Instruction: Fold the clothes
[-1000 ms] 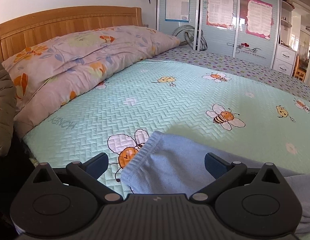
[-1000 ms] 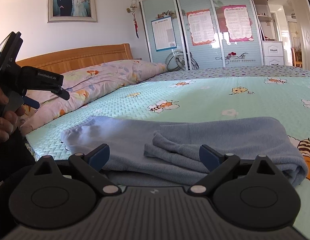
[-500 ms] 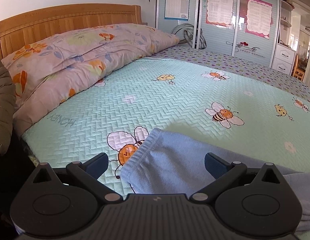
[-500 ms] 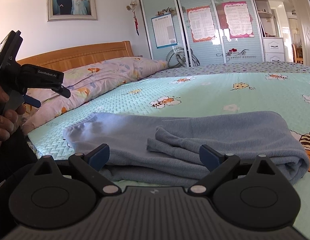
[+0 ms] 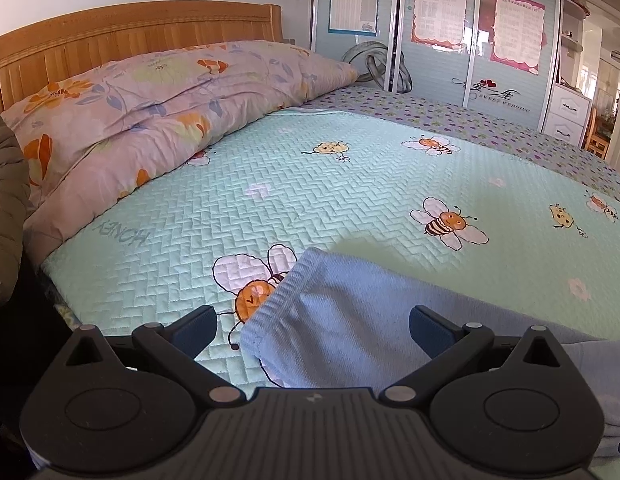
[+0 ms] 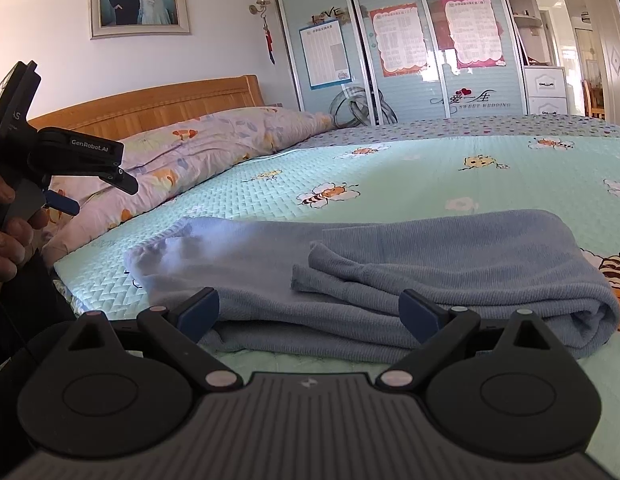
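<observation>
A light blue knit garment [image 6: 449, 280] lies folded in layers on the green bee-print bedspread [image 6: 409, 176], near the bed's front edge. Its ribbed left end [image 5: 294, 300] shows in the left wrist view. My left gripper [image 5: 313, 326] hovers open just above that end, nothing between its fingers. My right gripper [image 6: 310, 312] is open too, low in front of the garment's near edge and apart from it. In the right wrist view the left gripper [image 6: 90, 192] appears at the far left, held up by a person's hand [image 6: 8, 236].
A floral pillow [image 5: 158, 112] lies along the wooden headboard [image 5: 130, 36] at the left. A mirrored wardrobe [image 6: 409, 48] with posters stands behind the bed. A dark padded jacket [image 5: 4, 208] hangs at the left edge. Open bedspread stretches beyond the garment.
The right gripper has dropped lower and closer to the garment's near edge. The left gripper has drifted slightly forward over the garment's end. Both stayed open.
</observation>
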`<state>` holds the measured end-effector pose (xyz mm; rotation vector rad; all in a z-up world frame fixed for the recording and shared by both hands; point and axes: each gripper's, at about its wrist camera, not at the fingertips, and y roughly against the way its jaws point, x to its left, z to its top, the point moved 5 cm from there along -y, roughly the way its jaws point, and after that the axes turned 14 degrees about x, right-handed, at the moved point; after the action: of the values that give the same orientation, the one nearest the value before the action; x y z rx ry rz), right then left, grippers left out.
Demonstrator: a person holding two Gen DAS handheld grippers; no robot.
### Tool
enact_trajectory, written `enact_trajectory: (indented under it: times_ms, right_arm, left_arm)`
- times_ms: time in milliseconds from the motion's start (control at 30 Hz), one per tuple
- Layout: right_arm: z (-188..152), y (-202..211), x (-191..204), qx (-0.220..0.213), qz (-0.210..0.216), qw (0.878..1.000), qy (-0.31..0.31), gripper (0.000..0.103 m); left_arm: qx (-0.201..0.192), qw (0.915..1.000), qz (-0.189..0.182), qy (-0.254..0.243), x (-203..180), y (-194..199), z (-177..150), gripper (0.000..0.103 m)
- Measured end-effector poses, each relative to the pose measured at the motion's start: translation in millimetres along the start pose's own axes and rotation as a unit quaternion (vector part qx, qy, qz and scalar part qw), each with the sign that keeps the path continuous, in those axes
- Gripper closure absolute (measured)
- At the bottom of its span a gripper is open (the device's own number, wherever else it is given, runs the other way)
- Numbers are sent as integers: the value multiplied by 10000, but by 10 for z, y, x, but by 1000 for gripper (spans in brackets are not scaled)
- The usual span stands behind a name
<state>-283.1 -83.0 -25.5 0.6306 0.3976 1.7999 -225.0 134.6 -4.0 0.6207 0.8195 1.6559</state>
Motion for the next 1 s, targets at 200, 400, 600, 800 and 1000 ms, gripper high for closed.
enact_trajectory:
  times_ms: [200, 400, 600, 800, 1000]
  right_arm:
    - [-14, -6, 6, 20, -12, 10000, -26, 6]
    - [-30, -18, -10, 69, -9, 10000, -67, 6]
    - [-43, -44, -22, 124, -4, 9999, -92, 6]
    - [-46, -48, -30, 144, -11, 9998, -100, 6]
    - [-44, -42, -40, 146, -15, 9998, -103, 6]
  left_arm:
    - [90, 9998, -127, 99, 53, -57, -19, 1]
    - [265, 9992, -156, 262, 158, -170, -61, 1]
    - [288, 9991, -151, 268, 183, -190, -64, 1]
    - [346, 9984, -287, 334, 219, -226, -72, 1]
    - [768, 9801, -1581, 923, 421, -422, -151, 1]
